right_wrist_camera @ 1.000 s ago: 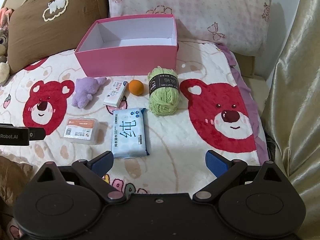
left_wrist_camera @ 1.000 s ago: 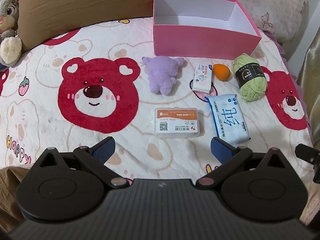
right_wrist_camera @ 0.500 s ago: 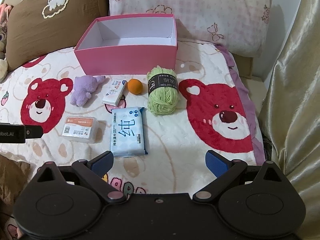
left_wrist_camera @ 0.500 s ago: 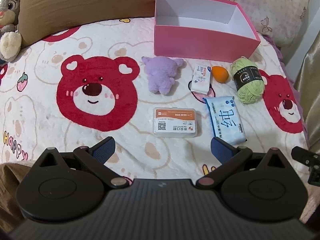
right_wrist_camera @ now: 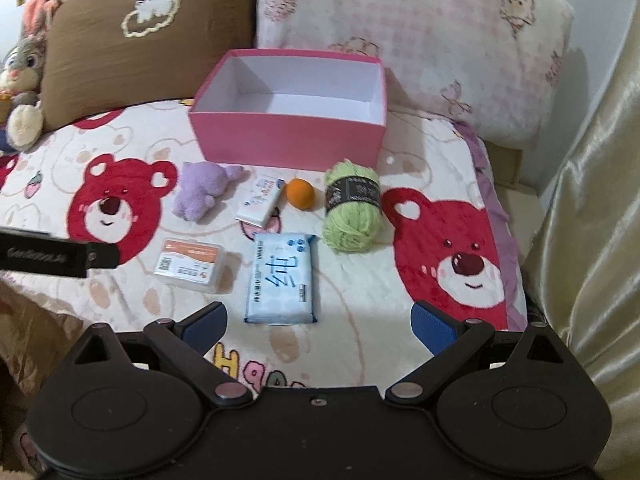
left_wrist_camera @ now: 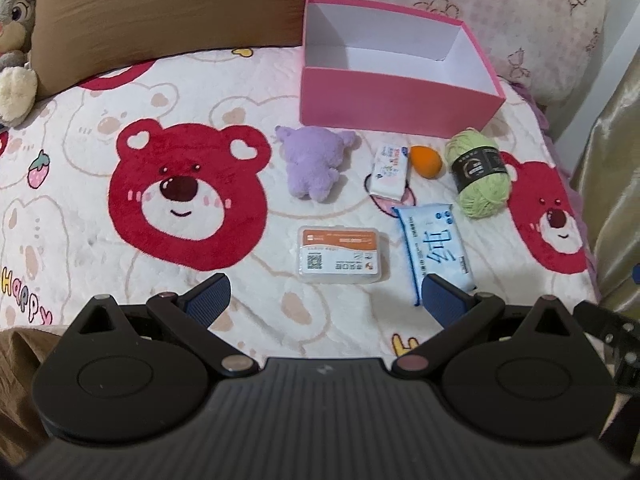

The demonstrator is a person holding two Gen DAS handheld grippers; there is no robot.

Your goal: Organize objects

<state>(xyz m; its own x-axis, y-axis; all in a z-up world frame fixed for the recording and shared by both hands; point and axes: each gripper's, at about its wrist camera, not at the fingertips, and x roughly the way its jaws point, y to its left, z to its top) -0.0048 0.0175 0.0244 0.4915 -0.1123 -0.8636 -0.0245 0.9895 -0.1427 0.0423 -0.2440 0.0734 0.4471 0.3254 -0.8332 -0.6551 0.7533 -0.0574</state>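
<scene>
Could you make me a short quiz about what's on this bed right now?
1. True or false: the pink box already has items in it.
2. Which thing lies between the small white pack and the yarn? A) plush B) orange ball C) tissues
3. Fill in: both the left gripper and right gripper are ____.

Key: 1 false, the box is empty. 2 B, the orange ball. 3 open, holding nothing.

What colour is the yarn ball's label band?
Black with pale print, wrapped around the light green yarn ball; clearest in the right wrist view.
</scene>
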